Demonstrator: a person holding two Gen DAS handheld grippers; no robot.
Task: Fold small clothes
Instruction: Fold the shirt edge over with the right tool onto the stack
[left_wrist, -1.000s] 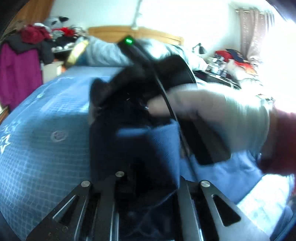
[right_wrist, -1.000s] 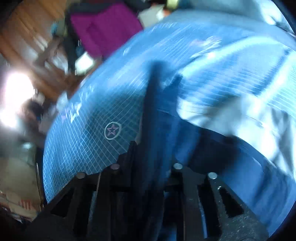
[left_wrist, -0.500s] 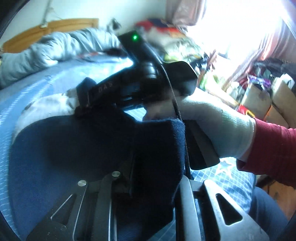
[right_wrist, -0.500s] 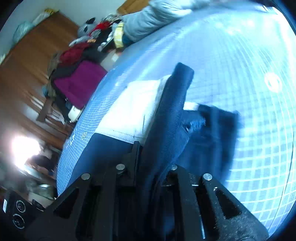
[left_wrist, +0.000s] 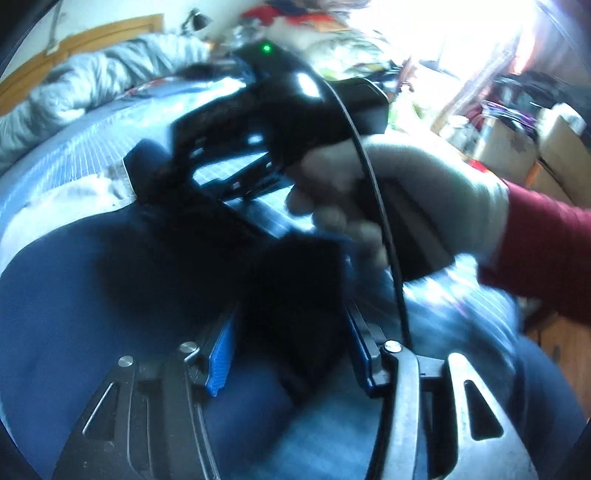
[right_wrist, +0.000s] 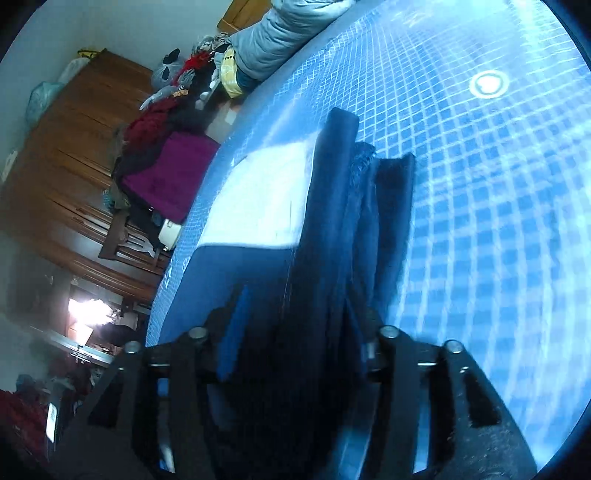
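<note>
**Both grippers let go of the navy garment over the bed**

The navy garment (right_wrist: 354, 206) runs straight ahead from the right gripper (right_wrist: 295, 332), its long axis in line with the fingers, its far rolled edge up and away from the camera. A loose fold of the same cloth lies between the 2 blue pads (left_wrist: 219, 354) of the left gripper (left_wrist: 288, 350). Both grippers sit at the near end of the garment, facing each other closely: the right gripper, held in a gloved hand (left_wrist: 413, 192), fills the space just ahead of the left one. Neither is clearly nearer to the cloth; each has it between its fingers.

Left gripper: spread, with blue pad showing on each side of the cloth, so it no longer pinches. Right gripper: also spread, 1 blue pad bare to the left of the cloth, which passes loosely between the fingers.

The garment lies on the bed (right_wrist: 498, 184), partly over a white piece (right_wrist: 258, 199) that sits to the left of it, ahead of the right gripper.

Against 0.5 s ago, both grippers have opened: then the fingers were pressed tight on the fold and no blue pad showed. The cloth has sagged lower between them. By my reading, the fold is laid and the release is under way.
</note>
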